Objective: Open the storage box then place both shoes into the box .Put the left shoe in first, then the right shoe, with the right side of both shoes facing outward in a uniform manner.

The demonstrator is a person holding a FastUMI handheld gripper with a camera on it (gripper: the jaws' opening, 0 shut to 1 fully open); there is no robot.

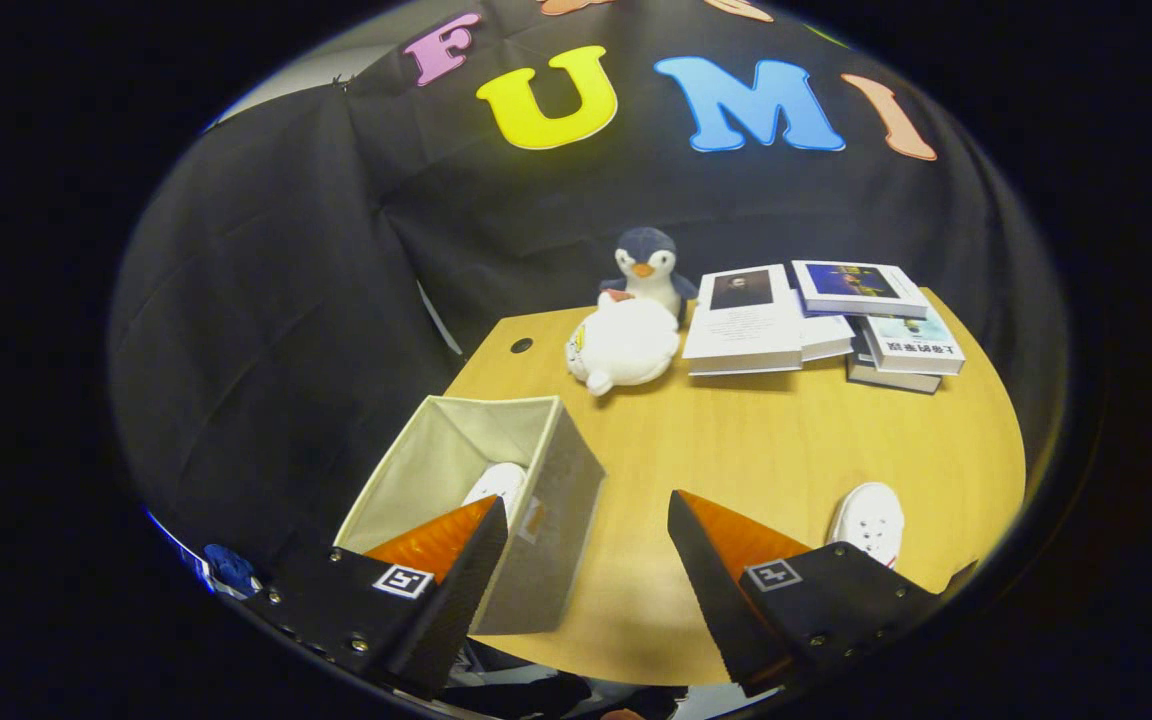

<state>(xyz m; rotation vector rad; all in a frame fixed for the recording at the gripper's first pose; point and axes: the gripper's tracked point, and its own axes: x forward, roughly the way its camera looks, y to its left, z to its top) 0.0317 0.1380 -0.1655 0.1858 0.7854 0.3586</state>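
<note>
A wooden desk [736,440] with a rounded edge fills the middle and lower right of the frame. On it, at lower left, stands an open fabric storage box [546,500]. Toward the back sit a white plush toy [624,345] and a penguin plush [646,265], with stacked books [816,320] at upper right. A white shoe [868,520] lies at lower right

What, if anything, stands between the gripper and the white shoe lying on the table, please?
Nothing visible: the open gripper holds nothing, and only bare wooden table separates it from the white shoe beside its right finger.
</note>
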